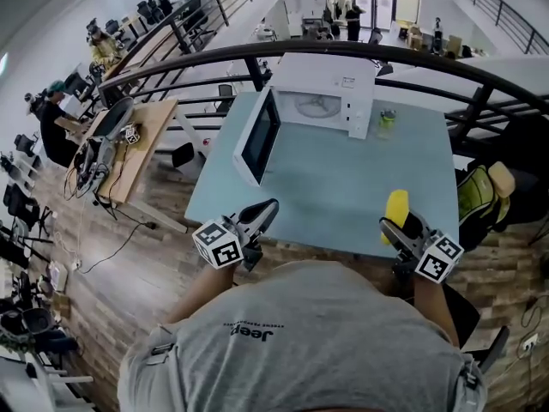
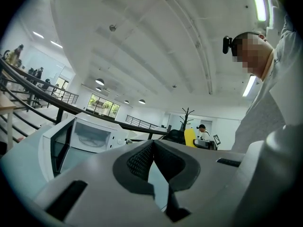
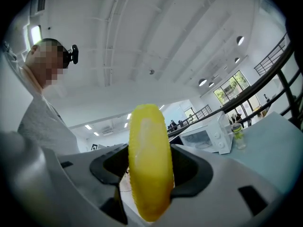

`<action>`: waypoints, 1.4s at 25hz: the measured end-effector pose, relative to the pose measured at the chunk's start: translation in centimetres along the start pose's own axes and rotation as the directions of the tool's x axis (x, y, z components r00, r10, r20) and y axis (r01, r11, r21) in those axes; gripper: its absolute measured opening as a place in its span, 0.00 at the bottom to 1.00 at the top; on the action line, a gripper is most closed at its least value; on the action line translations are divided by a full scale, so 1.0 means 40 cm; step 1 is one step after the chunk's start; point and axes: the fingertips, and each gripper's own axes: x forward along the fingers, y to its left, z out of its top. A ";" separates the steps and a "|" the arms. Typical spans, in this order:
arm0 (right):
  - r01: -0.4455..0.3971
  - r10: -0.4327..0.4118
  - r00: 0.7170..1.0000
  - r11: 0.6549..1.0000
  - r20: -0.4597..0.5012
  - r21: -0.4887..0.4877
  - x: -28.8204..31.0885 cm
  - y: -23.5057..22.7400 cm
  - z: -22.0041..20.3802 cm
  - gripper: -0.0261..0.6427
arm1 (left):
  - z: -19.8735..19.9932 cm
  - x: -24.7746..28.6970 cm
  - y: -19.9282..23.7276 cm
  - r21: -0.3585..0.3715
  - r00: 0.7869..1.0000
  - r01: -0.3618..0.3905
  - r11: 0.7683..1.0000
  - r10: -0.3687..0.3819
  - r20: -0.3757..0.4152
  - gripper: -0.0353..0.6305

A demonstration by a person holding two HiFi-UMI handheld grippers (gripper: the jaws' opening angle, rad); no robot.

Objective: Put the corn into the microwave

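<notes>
A white microwave (image 1: 324,101) stands at the far side of the pale blue table (image 1: 343,187), its door (image 1: 260,137) swung open to the left. My right gripper (image 1: 395,226) hovers over the table's near right edge, shut on a yellow corn cob (image 1: 396,206). In the right gripper view the corn (image 3: 149,160) stands upright between the jaws, with the microwave (image 3: 206,138) far off to the right. My left gripper (image 1: 264,209) is at the near left edge, shut and holding nothing. In the left gripper view the open microwave (image 2: 90,136) lies ahead to the left.
A small bottle with a green label (image 1: 387,119) stands right of the microwave. A dark curved railing (image 1: 343,54) runs behind the table. A wooden desk (image 1: 141,136) with gear stands at the left, and a green backpack (image 1: 476,191) sits off the table's right side.
</notes>
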 end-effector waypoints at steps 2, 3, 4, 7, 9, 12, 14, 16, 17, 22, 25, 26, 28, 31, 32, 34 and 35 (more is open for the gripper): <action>-0.002 0.002 1.000 1.000 0.003 -0.007 -0.012 -0.013 0.008 0.44 | 0.001 0.031 -0.005 0.000 1.000 0.007 1.000 -0.007 -0.002 0.08; -0.003 0.003 1.000 1.000 0.003 -0.011 -0.016 -0.018 0.012 0.44 | 0.002 0.046 -0.007 0.003 1.000 0.011 1.000 -0.011 -0.003 0.08; -0.005 0.005 1.000 1.000 0.002 -0.013 -0.019 -0.024 0.015 0.44 | 0.003 0.060 -0.009 0.006 1.000 0.015 1.000 -0.015 -0.005 0.08; -0.007 0.007 1.000 1.000 -0.001 -0.017 -0.027 -0.047 0.025 0.44 | 0.007 0.095 -0.017 0.019 1.000 0.025 1.000 -0.025 -0.013 0.08; -0.009 0.009 1.000 1.000 -0.003 -0.016 -0.027 -0.063 0.032 0.44 | 0.008 0.112 -0.019 0.020 1.000 0.026 0.999 -0.026 -0.015 0.08; -0.016 0.015 1.000 1.000 -0.012 -0.016 -0.015 -0.080 0.040 0.44 | 0.008 0.125 -0.006 0.013 1.000 0.016 1.000 -0.016 -0.021 0.08; -0.021 0.020 1.000 1.000 -0.021 -0.017 0.001 -0.087 0.039 0.44 | 0.009 0.129 0.012 0.007 1.000 0.009 1.000 -0.009 -0.025 0.08; -0.025 0.024 0.999 0.999 -0.030 -0.020 0.020 -0.091 0.038 0.44 | 0.010 0.131 0.029 0.003 1.000 0.011 1.000 -0.011 -0.026 0.08; -0.025 0.024 0.999 0.999 -0.034 -0.022 0.031 -0.094 0.037 0.44 | 0.011 0.133 0.039 0.001 1.000 0.015 1.000 -0.015 -0.025 0.08; -0.001 0.001 0.998 1.000 -0.059 -0.014 0.109 -0.113 0.026 0.44 | 0.009 0.131 0.097 -0.013 0.999 0.047 0.999 -0.048 -0.011 0.08; 0.007 -0.010 0.997 0.999 -0.078 -0.041 0.188 -0.106 0.023 0.44 | 0.013 0.121 0.156 0.000 0.997 0.074 0.997 -0.074 -0.014 0.08; 0.013 -0.017 0.997 0.999 -0.079 -0.051 0.220 -0.104 0.027 0.44 | 0.017 0.119 0.182 0.006 0.996 0.083 0.997 -0.083 -0.018 0.08; 0.032 -0.036 0.997 0.998 -0.075 -0.055 0.281 -0.102 0.033 0.44 | 0.026 0.116 0.240 0.006 0.995 0.098 0.995 -0.098 -0.023 0.08; 0.063 -0.066 0.995 0.997 -0.077 -0.052 0.370 -0.104 0.032 0.44 | 0.054 0.112 0.320 0.007 0.991 0.132 0.991 -0.131 -0.019 0.08; 0.074 -0.078 0.994 0.996 -0.080 -0.054 0.401 -0.108 0.032 0.44 | 0.065 0.112 0.342 0.015 0.989 0.147 0.989 -0.147 -0.019 0.08; 0.102 -0.105 0.991 0.994 -0.080 -0.050 0.464 -0.120 0.038 0.44 | 0.078 0.106 0.380 0.027 0.984 0.177 0.984 -0.176 -0.028 0.08; 0.114 -0.117 0.990 0.992 -0.077 -0.045 0.495 -0.123 0.041 0.44 | 0.080 0.101 0.398 0.030 0.982 0.189 0.982 -0.188 -0.036 0.08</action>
